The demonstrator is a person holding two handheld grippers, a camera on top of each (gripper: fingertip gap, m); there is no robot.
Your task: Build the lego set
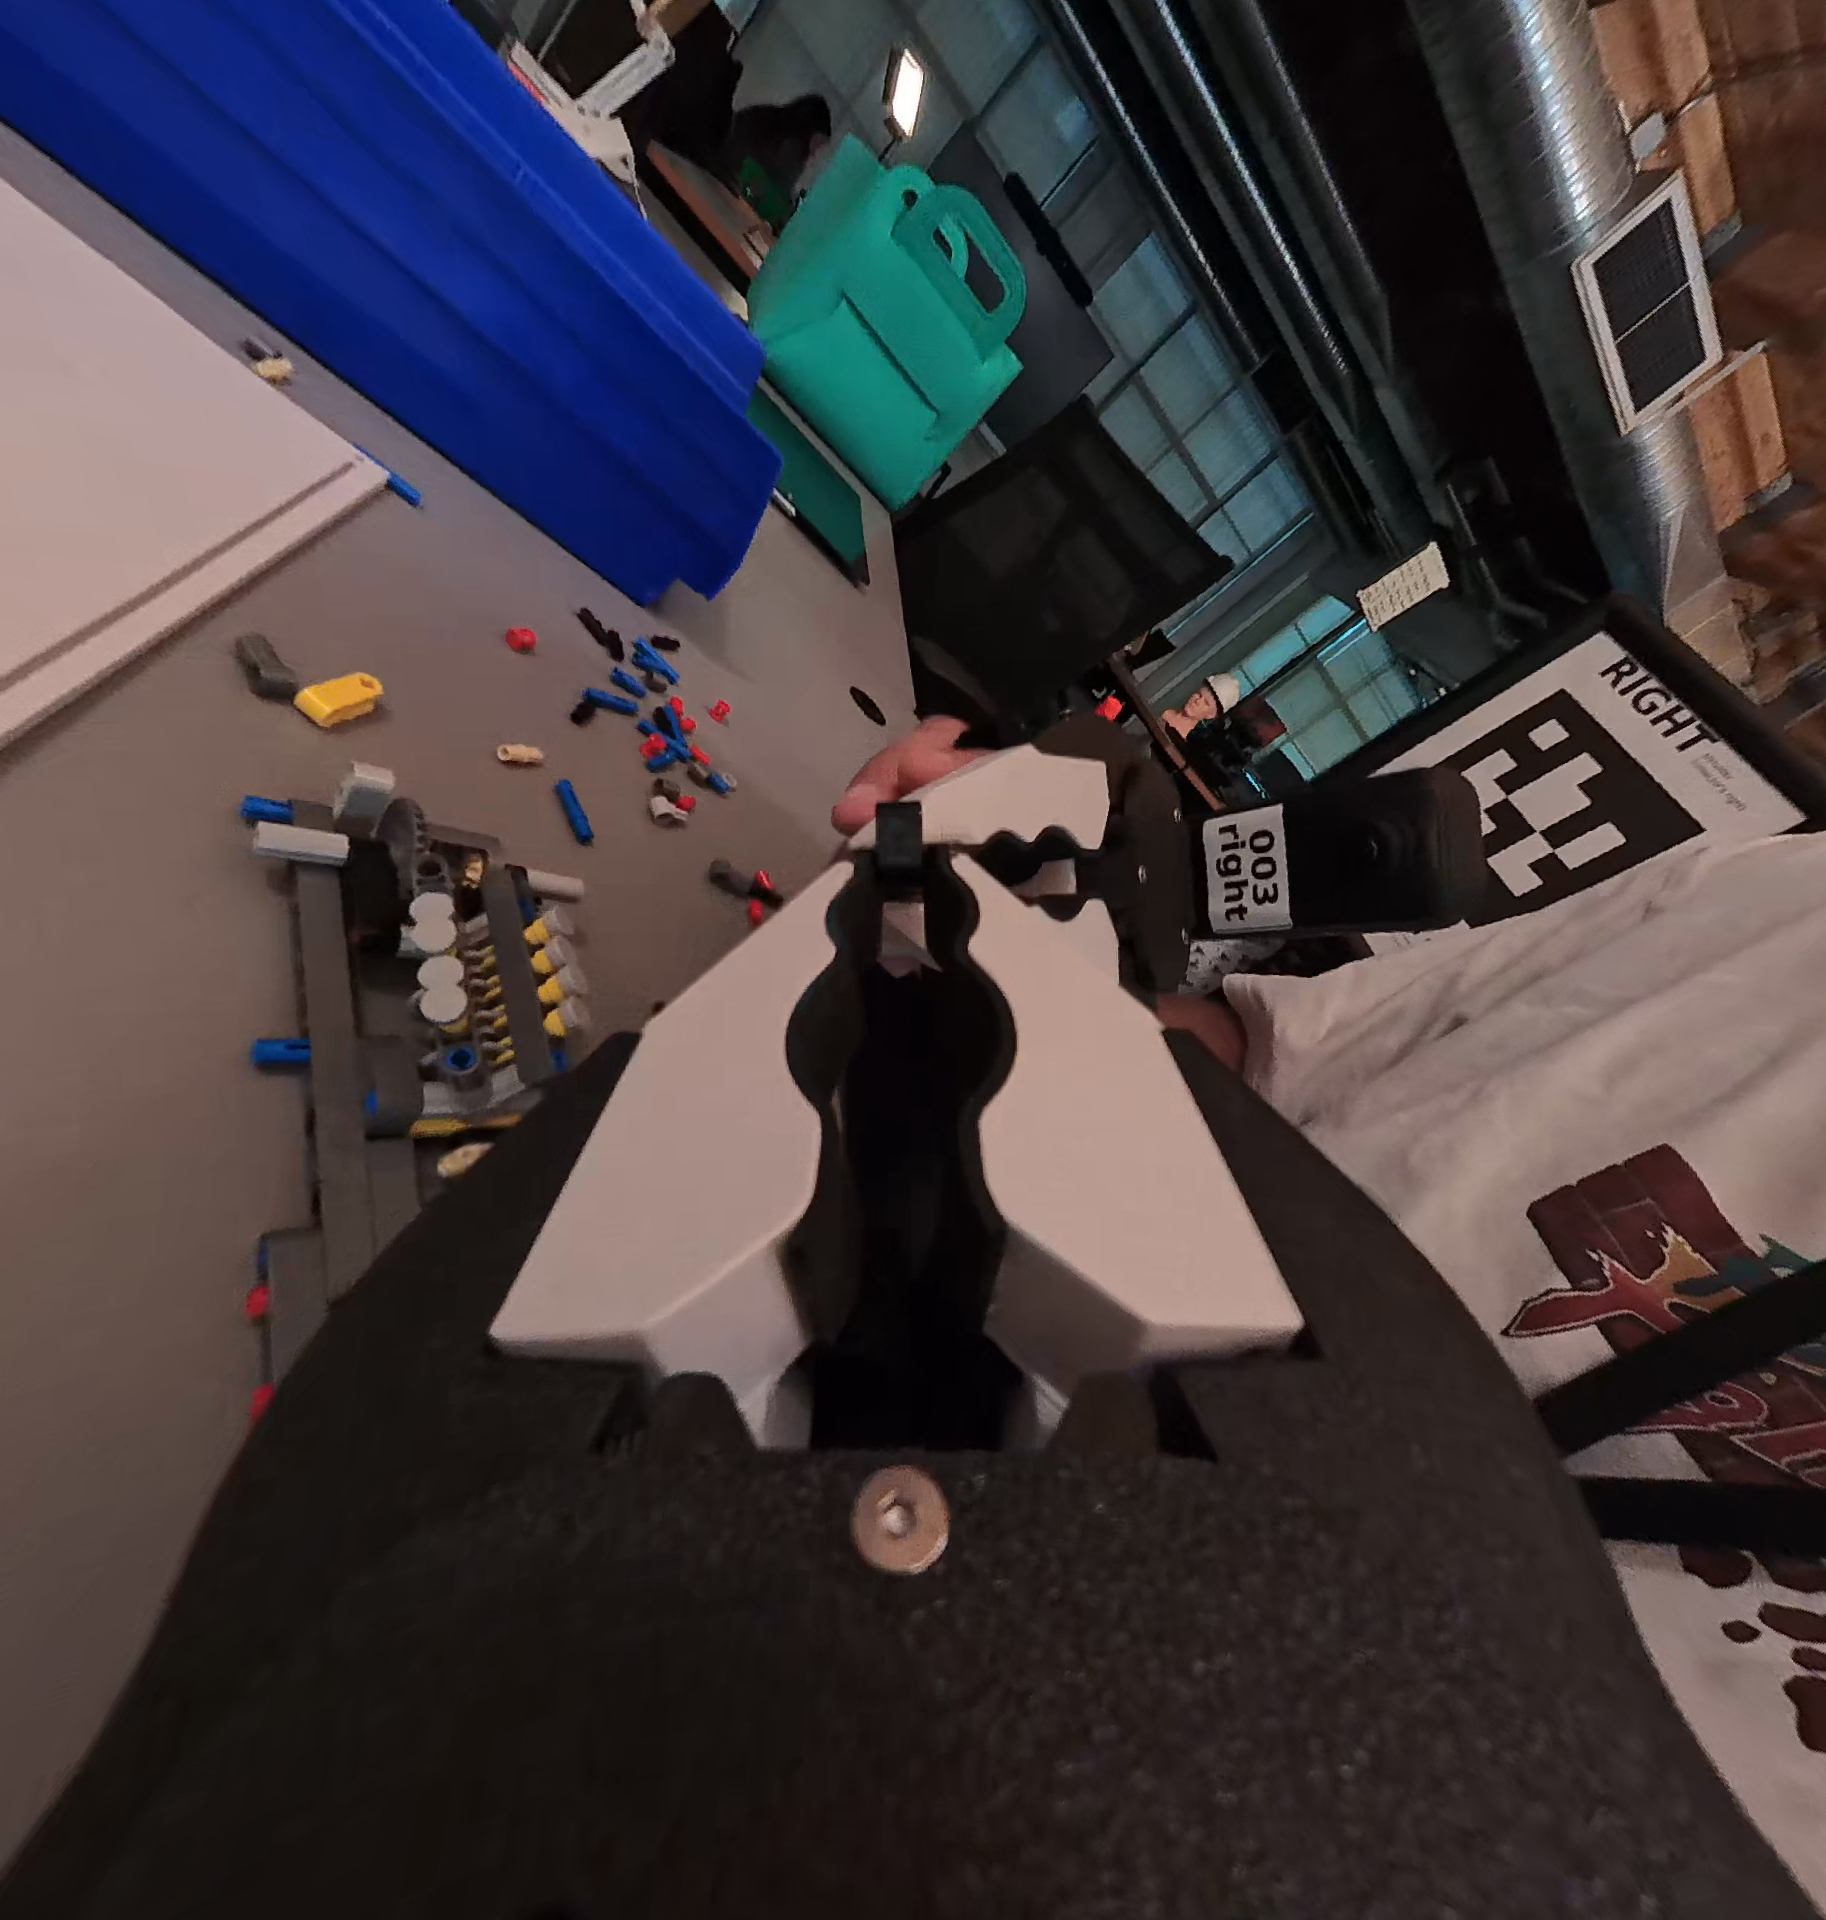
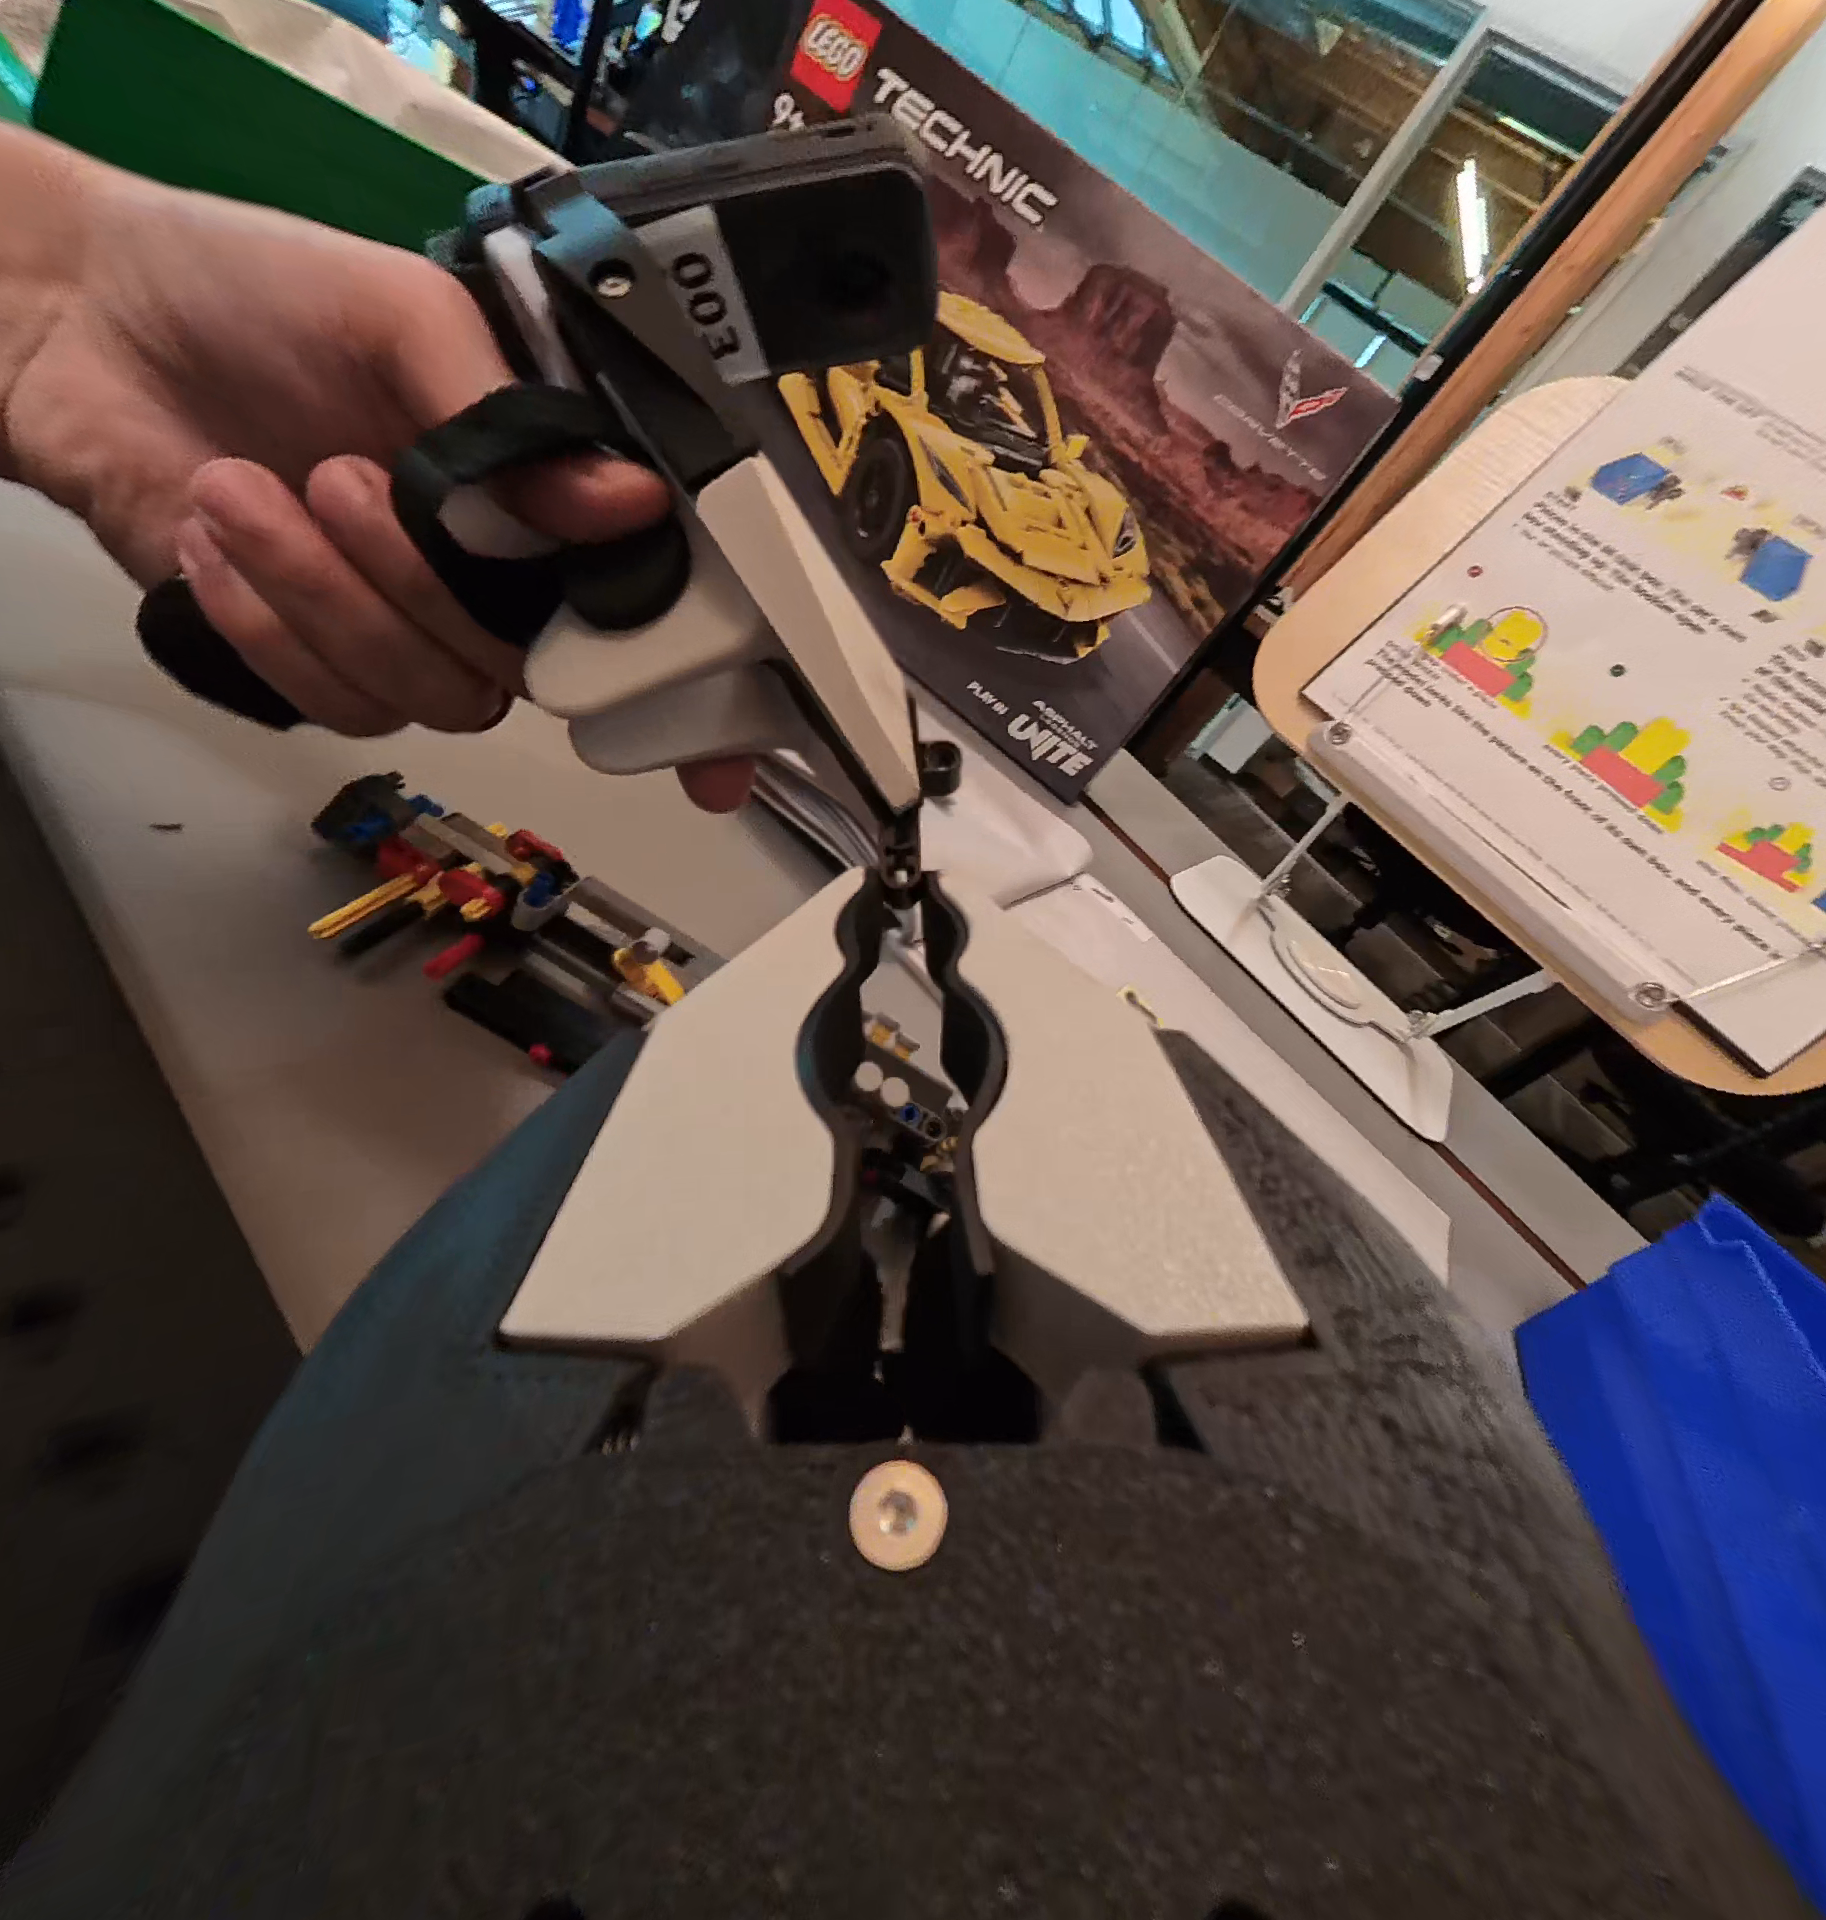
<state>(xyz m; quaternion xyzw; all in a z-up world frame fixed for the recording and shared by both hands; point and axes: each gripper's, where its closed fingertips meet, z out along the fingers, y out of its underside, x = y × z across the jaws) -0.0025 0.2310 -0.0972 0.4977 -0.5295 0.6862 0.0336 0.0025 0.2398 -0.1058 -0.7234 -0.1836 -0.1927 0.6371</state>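
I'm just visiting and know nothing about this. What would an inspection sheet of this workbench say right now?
Surface: grey table, with a white board on it.
Job's things: part-built model; small black piece held in mid-air, pinched between both grippers.
Clutter: loose pins, yellow piece, second small assembly.
Grippers: left gripper shut on the black piece; right gripper shut on it too, tip to tip.
Cables: nothing seen.
Surroundings: blue bin, green bag, set box, instruction stand.
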